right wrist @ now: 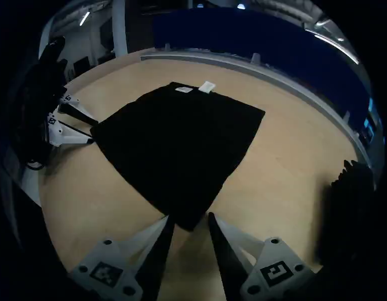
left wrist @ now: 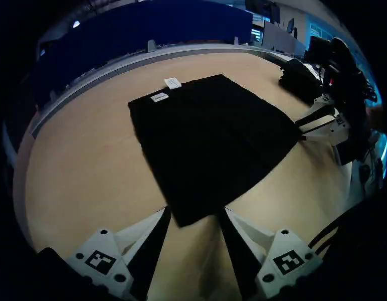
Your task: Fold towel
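On the pale worktop [left wrist: 83, 165], my left claw [left wrist: 193, 209] and right claw [right wrist: 190, 215] are each straddling a black towel [left wrist: 208, 135] corner, jaws seemingly parted, needing low, even pinches.

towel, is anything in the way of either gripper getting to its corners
Nothing visible. The towel lies flat on the table, one corner between the left gripper's open fingers, another between the right gripper's. A dark bundle sits apart from it.

A light wooden table [left wrist: 83, 165] runs up to a blue partition [left wrist: 143, 30] at its far edge. A dark bundle [left wrist: 300, 79] lies on the table's far corner, with monitors [left wrist: 319, 47] behind it
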